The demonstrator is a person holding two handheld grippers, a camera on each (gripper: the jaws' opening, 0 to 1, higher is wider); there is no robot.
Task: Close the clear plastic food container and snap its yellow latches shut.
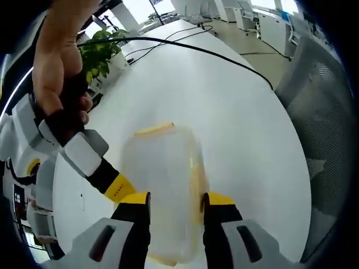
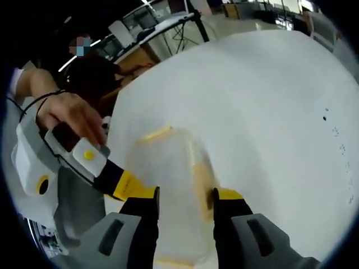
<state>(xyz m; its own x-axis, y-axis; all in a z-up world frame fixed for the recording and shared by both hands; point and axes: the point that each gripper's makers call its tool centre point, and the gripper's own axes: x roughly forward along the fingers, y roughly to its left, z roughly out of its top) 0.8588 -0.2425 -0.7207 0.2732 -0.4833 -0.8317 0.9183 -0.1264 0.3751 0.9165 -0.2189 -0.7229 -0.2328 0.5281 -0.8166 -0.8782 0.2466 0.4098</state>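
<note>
While a clear plastic food container [image 1: 165, 185] sits on the white bench [image 1: 247, 134], the left hand-held gripper [image 1: 176, 203] clamps its sides; the right hand-held gripper [image 2: 185, 203] grips it too, yellow latches [image 2: 203, 176] visible, a person's hand [image 1: 59, 67] nearby.
</note>
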